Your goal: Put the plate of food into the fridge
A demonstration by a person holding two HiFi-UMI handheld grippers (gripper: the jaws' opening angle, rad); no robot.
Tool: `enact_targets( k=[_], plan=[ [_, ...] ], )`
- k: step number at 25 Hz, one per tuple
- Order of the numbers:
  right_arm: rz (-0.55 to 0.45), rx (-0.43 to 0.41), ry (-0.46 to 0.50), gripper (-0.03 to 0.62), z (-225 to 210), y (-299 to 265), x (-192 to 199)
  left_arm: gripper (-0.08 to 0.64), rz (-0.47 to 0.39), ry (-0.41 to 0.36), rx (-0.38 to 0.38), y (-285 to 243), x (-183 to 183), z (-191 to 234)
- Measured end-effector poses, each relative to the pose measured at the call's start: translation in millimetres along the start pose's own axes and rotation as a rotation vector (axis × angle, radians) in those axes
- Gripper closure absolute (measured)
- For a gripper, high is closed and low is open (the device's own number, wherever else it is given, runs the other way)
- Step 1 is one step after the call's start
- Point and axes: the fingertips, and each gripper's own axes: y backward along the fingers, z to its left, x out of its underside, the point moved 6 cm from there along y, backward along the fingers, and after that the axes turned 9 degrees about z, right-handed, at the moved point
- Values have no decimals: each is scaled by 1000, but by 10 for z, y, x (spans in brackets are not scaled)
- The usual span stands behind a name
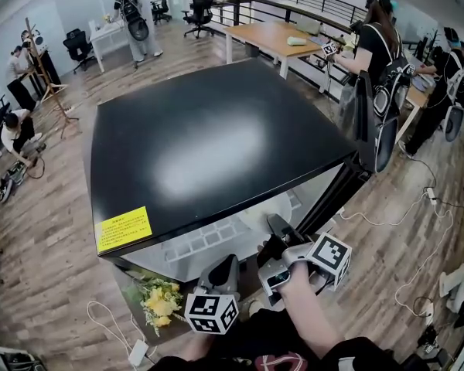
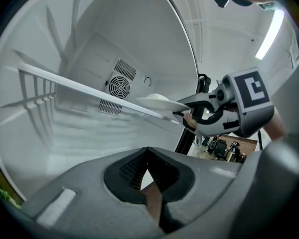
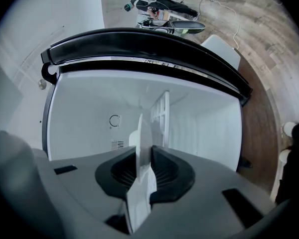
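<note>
A fridge with a black top (image 1: 216, 137) stands open toward me. My right gripper (image 1: 277, 234) is shut on the rim of a white plate (image 1: 269, 209) at the fridge's opening. In the right gripper view the plate (image 3: 142, 143) runs edge-on between the pads of the right gripper (image 3: 144, 172). The left gripper view shows the plate (image 2: 157, 99) level with the white shelf (image 2: 79, 87), the right gripper (image 2: 183, 112) clamped on its near edge. What lies on the plate is hard to make out. My left gripper (image 1: 223, 267) hangs lower left, its jaws (image 2: 148, 176) together with nothing in them.
The fridge door (image 1: 348, 188) stands open at the right. Inside are a round fan vent (image 2: 119, 86) and white walls. Yellow flowers (image 1: 161, 300) lie at the fridge's foot on the left. Cables (image 1: 394, 215) trail over the wooden floor; people and desks stand around.
</note>
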Motion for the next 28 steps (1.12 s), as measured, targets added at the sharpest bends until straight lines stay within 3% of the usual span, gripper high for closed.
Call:
enact_targets(
  k=[21, 25, 28],
  plan=[
    [-18, 39, 27, 534, 2, -97, -62, 554, 6, 15, -6, -24, -17, 88],
    [-13, 46, 64, 537, -7, -102, -66, 554, 24, 11, 30, -65, 9, 10],
    [-2, 27, 47, 497, -21, -100, -46, 554, 32, -6, 52, -80, 20, -70]
  ],
)
